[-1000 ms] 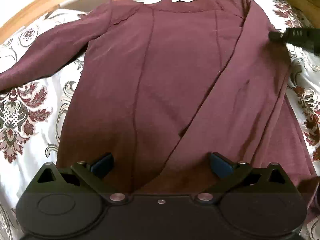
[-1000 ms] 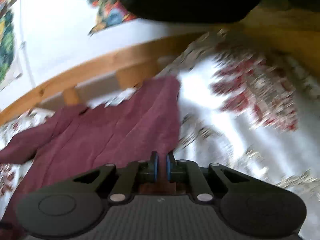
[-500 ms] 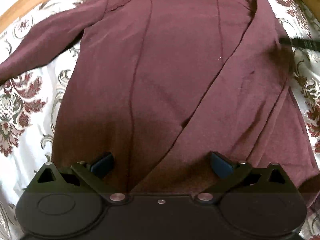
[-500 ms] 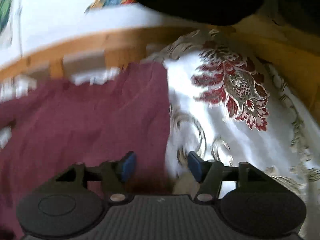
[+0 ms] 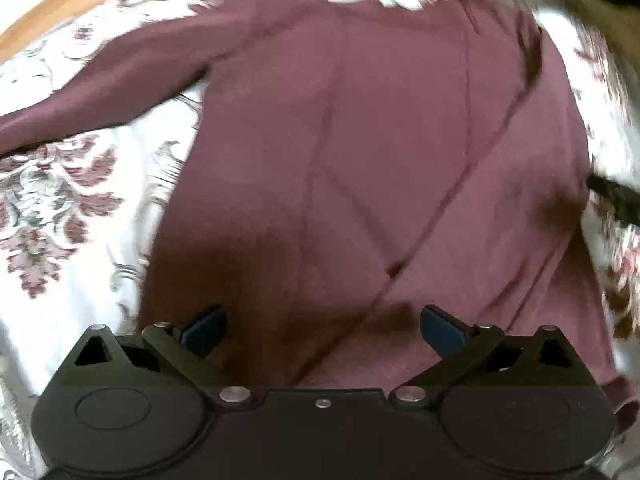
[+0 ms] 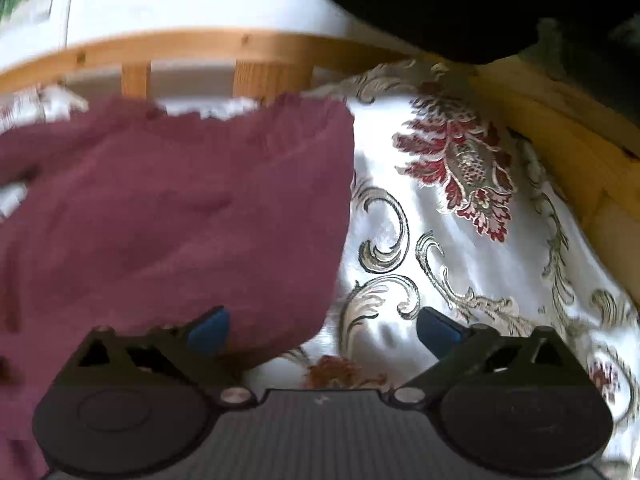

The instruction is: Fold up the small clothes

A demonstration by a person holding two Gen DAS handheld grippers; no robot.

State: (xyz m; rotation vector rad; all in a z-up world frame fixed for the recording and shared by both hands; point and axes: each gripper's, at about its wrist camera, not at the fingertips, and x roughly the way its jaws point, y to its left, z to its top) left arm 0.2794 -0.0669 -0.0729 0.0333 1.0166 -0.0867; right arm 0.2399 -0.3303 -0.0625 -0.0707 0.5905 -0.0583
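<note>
— Shirt first: where does it lie?

— My maroon long-sleeved shirt (image 5: 360, 140) lies flat on the floral bedspread (image 5: 60, 208), collar toward the wooden bed frame (image 6: 192, 46). Its one sleeve (image 5: 120, 76) stretches out over the bedspread; the other sleeve (image 5: 500, 208) is folded slantwise across the body.

— And your left gripper?

— My left gripper (image 5: 322, 330) hangs above the hem, jaws spread wide, nothing pinched between them.

— The right one?

— My right gripper (image 6: 322, 330) is at the shirt's side edge. Its jaws are opening and already stand wide apart. One blue pad (image 6: 210, 330) is over the maroon cloth, the other over bare bedspread; neither presses on anything, so I hold nothing there.
</note>
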